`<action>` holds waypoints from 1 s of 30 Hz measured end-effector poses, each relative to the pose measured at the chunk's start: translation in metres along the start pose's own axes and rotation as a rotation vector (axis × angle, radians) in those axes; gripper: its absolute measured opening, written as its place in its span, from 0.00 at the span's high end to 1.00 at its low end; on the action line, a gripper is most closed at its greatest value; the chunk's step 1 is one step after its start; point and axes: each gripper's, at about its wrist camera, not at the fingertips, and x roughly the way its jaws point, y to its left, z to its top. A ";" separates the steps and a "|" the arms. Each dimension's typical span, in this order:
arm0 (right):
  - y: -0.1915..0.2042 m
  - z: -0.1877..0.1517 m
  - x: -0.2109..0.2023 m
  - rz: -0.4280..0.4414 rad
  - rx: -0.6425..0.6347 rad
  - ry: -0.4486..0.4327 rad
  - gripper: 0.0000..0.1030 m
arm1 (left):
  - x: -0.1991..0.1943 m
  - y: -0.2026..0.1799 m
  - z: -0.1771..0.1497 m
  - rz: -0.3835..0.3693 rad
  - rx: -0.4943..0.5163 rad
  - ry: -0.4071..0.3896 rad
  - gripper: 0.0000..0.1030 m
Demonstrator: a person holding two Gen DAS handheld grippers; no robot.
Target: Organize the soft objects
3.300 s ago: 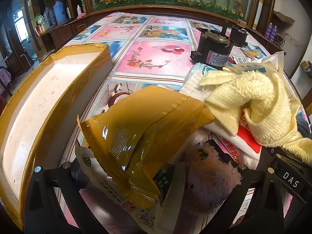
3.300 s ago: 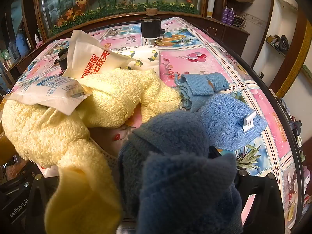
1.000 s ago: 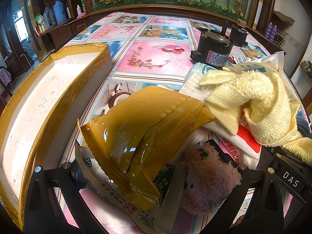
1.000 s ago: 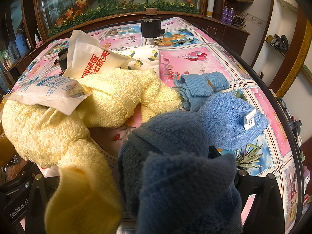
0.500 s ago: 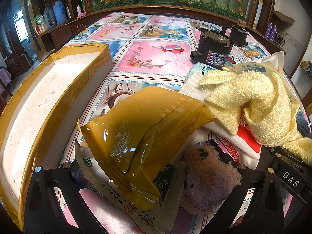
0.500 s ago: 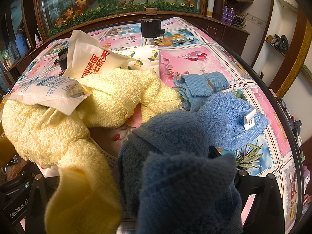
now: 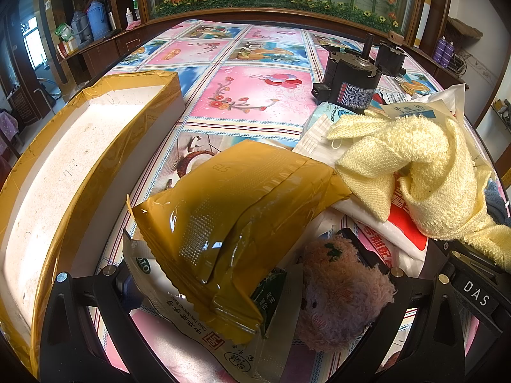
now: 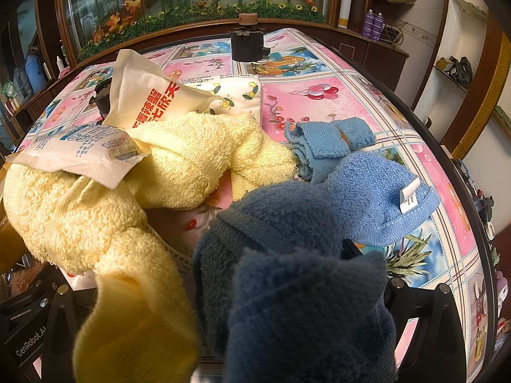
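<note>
Left gripper (image 7: 252, 290) spread wide around a yellow-brown pouch (image 7: 233, 210), printed white packets (image 7: 179, 306) and a pink plush bear (image 7: 345, 290), gripping none. Left: a tape-edged white foam box (image 7: 76, 159). Far right: a yellow towel (image 7: 415, 159), beside a black motor (image 7: 351, 79). Right gripper (image 8: 255, 290) wide too, buried under a dark blue towel (image 8: 287, 271); grip impossible to judge. Beyond, a light blue cloth (image 8: 377, 191).
</note>
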 end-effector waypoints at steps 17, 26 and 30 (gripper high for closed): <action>0.000 -0.001 0.000 0.000 0.000 0.000 0.00 | 0.000 -0.001 0.000 0.004 -0.001 0.000 0.00; 0.003 0.000 0.001 -0.006 0.005 -0.001 0.00 | -0.002 -0.002 -0.003 0.005 -0.008 -0.001 0.00; 0.002 0.000 0.001 -0.008 0.007 -0.001 0.00 | -0.002 -0.002 -0.003 0.005 -0.008 -0.001 0.00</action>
